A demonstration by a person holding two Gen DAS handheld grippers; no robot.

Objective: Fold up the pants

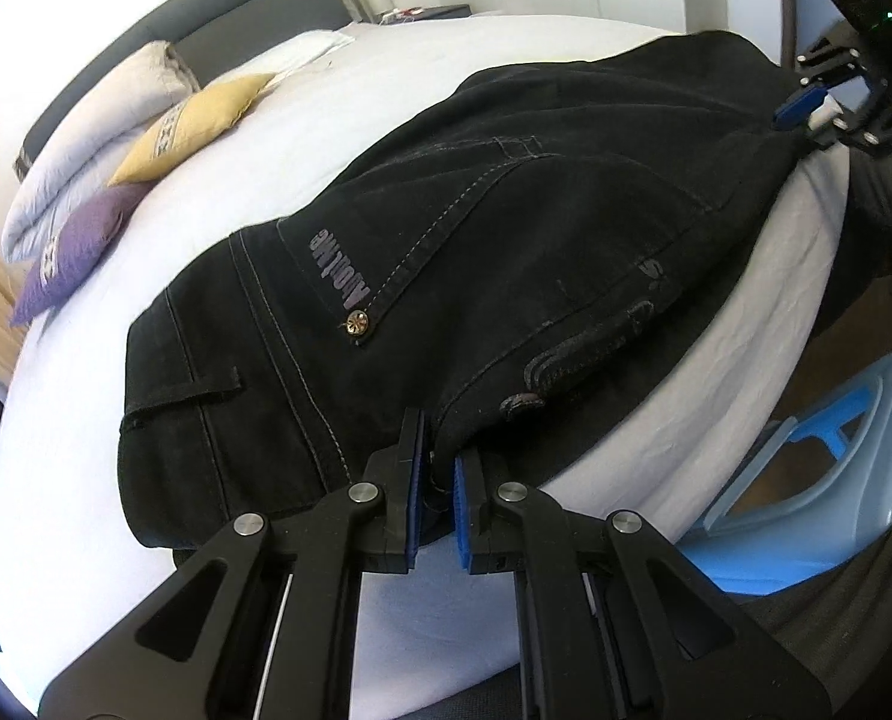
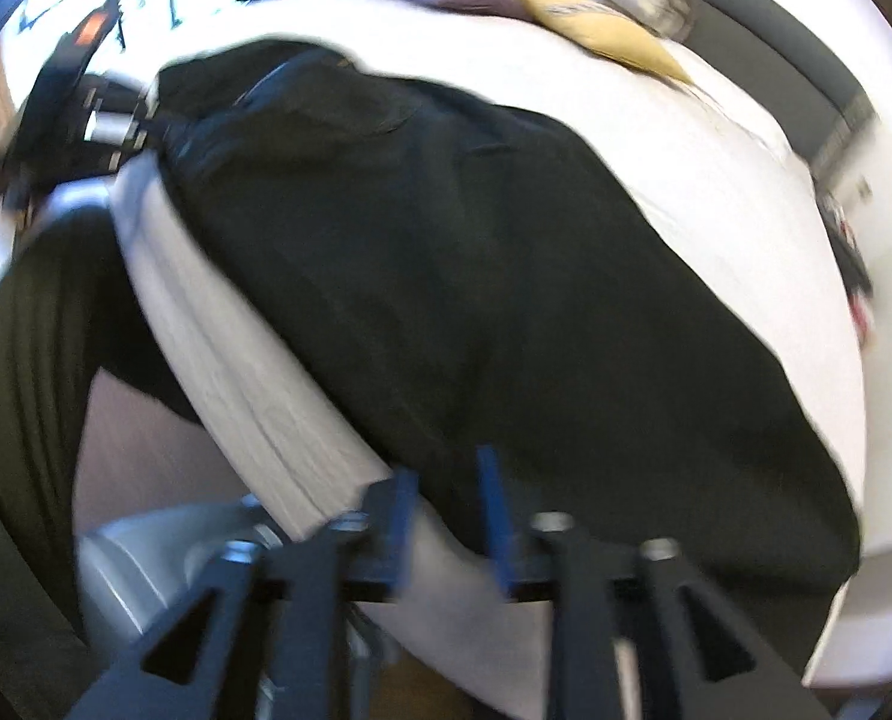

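Black jeans [image 1: 506, 252] lie on the white bed [image 1: 338, 108], waistband towards me in the left wrist view, with a printed back pocket and a metal rivet. My left gripper [image 1: 435, 480] is nearly closed on the waistband edge at the near side of the bed. My right gripper [image 2: 446, 480] sits at the near edge of the jeans [image 2: 476, 276] at the leg end; its jaws stand a little apart with fabric between them, and the view is blurred. The right gripper also shows in the left wrist view [image 1: 806, 105], at the far end of the jeans.
Yellow [image 1: 194, 126], purple [image 1: 74, 246] and white [image 1: 104, 138] pillows lie by the grey headboard [image 1: 254, 12]. A light blue plastic stool [image 1: 806, 480] stands beside the bed. White wardrobes line the back wall. The person's dark-clothed leg [image 2: 32, 324] is by the bed edge.
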